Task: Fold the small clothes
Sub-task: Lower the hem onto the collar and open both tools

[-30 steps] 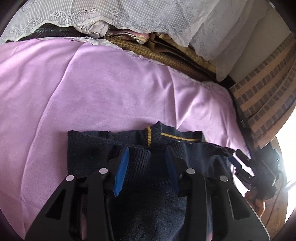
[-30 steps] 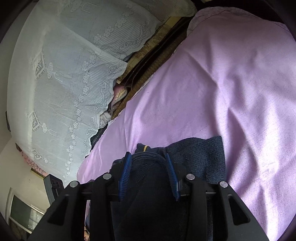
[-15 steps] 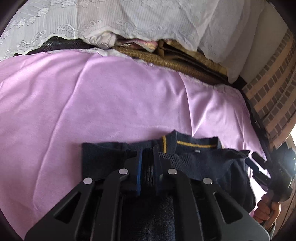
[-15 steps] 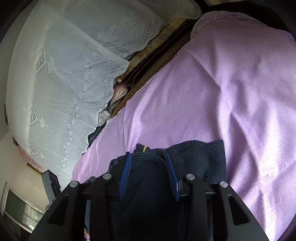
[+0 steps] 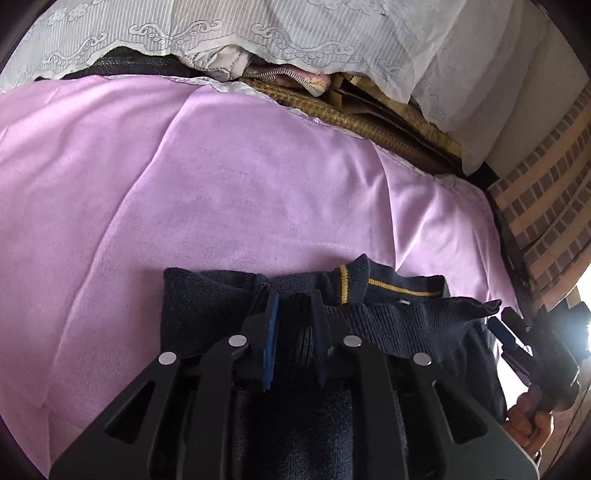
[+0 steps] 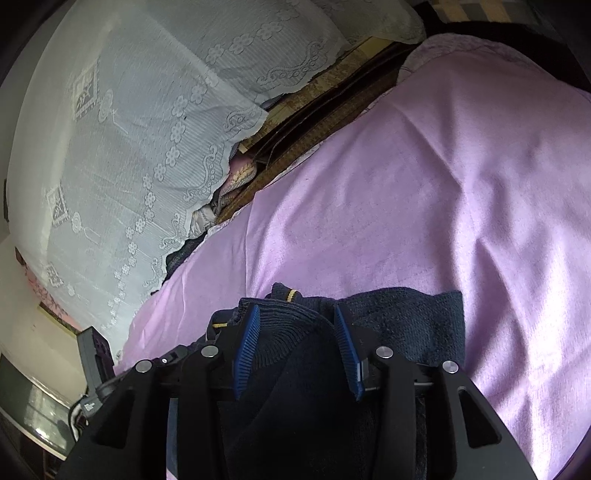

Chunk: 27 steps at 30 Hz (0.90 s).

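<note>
Navy knit sweater (image 5: pixel 207 310) with yellow-striped collar (image 5: pixel 354 284), lying on the purple bed sheet (image 5: pixel 221 184) toward its near edge. Left tongs (image 5: pixel 294 306), which have just eased apart slightly, clamped on a ribbed fold of the sweater. Right tongs (image 6: pixel 295 321), which have just widened slightly, clamped on a thicker bunch of the sweater. White lace cloth (image 5: pixel 295 26) beyond the far edge.

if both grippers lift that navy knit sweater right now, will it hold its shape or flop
Probably flop: the navy sweater is soft ribbed knit, already bunched between the left gripper pads. It looks thick, so likely weighty. Ribbing should resist slipping.
</note>
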{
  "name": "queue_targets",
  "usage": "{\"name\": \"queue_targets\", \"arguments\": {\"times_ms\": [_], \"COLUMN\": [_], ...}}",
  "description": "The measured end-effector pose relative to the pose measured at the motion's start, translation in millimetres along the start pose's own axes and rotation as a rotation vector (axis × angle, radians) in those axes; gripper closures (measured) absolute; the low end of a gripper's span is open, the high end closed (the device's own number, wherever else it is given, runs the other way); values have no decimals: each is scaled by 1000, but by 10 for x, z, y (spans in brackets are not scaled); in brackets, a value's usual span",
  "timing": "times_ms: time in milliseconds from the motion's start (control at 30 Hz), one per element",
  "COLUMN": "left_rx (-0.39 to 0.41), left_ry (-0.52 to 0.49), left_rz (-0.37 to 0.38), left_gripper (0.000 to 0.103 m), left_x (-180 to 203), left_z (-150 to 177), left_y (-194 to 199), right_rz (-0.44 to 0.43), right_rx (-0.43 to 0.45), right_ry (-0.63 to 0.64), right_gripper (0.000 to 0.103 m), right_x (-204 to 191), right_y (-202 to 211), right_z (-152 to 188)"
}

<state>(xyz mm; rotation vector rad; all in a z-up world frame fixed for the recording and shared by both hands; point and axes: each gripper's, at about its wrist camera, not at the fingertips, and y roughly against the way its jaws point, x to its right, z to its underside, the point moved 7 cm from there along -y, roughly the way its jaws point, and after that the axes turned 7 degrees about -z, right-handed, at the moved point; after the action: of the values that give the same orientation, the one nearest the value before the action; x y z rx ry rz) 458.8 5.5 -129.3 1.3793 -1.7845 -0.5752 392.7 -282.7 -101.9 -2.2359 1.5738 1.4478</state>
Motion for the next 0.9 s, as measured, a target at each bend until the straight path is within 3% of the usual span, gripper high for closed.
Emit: {"name": "queue_targets", "arguments": {"times_ms": [67,167,233,300,367,467,567,733,900], "left_rx": [6,29,40,48,56,75,105,125,87], "left_ry": [-5,-43,-68,-91,-110,-145,-183,-210,-134], "left_rz": [-4,-42,-59,-73,-94,-128,-159,-201,-155], "left_gripper": [86,84,80,77,76,73,63,32,29], "left_x": [1,50,84,123,139,189,262,278,152], "left_z": [16,49,47,50,48,38,15,15,-1], "left_y": [-22,-59,-58,-56,-53,-31,1,-15,-1], "right_rz": [30,130,167,193,153,94,81,110,126], "right_rx": [-42,-87,-129,-117,-82,-59,-41,-46,-59], "right_ry": [61,167,162,142,94,3,-46,-93,-88], "right_gripper": [44,37,37,55,99,98,98,98,98], "right_x": [-56,-65,27,103,160,244,300,433,457], "right_y": [-86,-198,-270,-255,-161,-44,95,259,267], "right_z": [9,55,124,118,58,59,103,277,350]}}
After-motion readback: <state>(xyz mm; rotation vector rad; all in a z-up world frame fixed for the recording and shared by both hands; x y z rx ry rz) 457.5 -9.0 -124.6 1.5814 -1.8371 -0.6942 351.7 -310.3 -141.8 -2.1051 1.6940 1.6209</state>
